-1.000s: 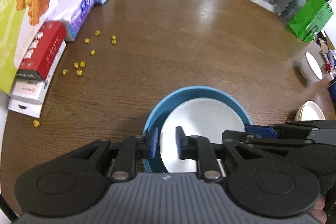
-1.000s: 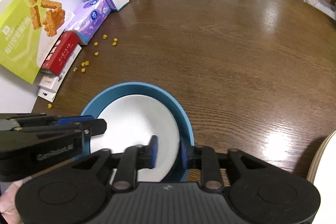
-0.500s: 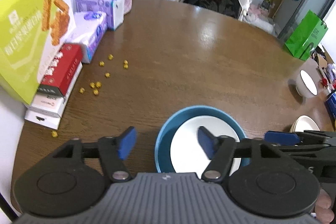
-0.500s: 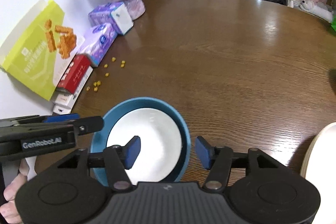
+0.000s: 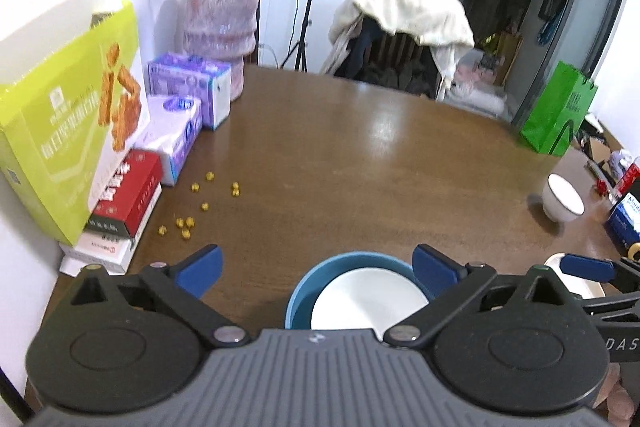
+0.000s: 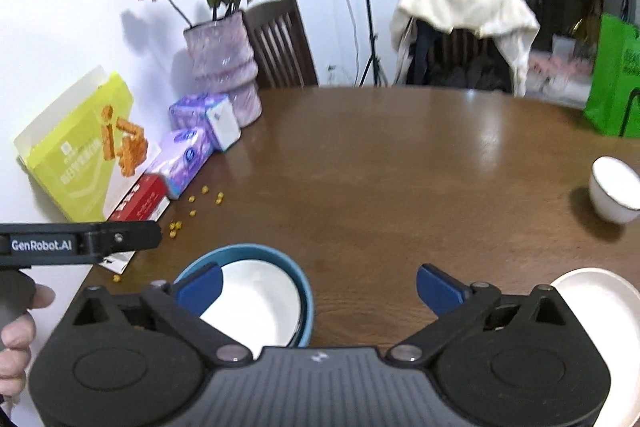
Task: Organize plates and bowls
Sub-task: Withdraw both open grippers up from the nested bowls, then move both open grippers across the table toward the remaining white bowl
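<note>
Blue-padded and spread wide, the left gripper (image 5: 316, 269) holds nothing; the right gripper (image 6: 318, 287) is just as wide and also holds nothing. Between them, at six o'clock on the round brown wooden table (image 5: 360, 163), a round white plate (image 5: 368, 303) lies inside a round blue ceramic bowl (image 5: 304, 291). A small white bowl with a dark rim (image 6: 614, 189) stands well apart at three o'clock, and a cream shallow dish (image 6: 600, 307) lies near four o'clock. Small yellow kernels (image 5: 188, 223) lie scattered at nine o'clock.
</note>
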Tool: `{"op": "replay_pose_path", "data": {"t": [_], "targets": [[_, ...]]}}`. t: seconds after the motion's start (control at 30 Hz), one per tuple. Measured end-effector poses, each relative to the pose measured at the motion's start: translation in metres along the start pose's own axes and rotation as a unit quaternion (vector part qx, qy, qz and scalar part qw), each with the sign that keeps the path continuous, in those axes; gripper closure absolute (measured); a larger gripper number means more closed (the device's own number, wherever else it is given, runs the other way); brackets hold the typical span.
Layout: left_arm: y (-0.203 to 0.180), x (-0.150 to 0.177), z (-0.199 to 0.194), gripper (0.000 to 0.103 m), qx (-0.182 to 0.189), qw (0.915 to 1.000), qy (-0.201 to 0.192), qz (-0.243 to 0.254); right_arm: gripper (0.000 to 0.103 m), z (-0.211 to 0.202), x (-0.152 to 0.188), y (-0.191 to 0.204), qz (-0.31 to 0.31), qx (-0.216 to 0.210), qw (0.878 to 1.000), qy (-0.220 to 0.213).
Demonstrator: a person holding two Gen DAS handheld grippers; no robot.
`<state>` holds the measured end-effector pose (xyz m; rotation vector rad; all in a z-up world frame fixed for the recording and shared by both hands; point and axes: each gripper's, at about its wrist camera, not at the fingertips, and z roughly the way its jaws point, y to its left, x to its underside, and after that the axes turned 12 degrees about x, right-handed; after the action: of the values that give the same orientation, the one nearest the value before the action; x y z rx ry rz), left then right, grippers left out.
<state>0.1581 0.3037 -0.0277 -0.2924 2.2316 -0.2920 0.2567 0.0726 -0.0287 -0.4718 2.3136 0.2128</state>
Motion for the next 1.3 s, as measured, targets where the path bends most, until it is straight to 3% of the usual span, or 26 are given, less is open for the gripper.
{"op": "replay_pose_path", "data": {"t": [0.27, 0.7, 1.3], "targets": [[-0.016, 0.015, -0.017, 0.000, 0.004, 0.9983, -0.050, 0.031, 0.000, -0.019, 0.010, -0.015, 0.032, 0.018, 0.999, -0.015], [-0.029, 0.020, -0.023, 0.000, 0.035, 0.9966, -0.065, 0.036, 0.000, -0.034, 0.022, -0.029, 0.079, -0.010, 0.997, -0.022], [-0.065, 0.017, -0.005, 0.000, 0.057, 0.9958, -0.064, 0.033, 0.000, -0.034, 0.021, -0.066, 0.092, 0.016, 0.996, -0.010]]}}
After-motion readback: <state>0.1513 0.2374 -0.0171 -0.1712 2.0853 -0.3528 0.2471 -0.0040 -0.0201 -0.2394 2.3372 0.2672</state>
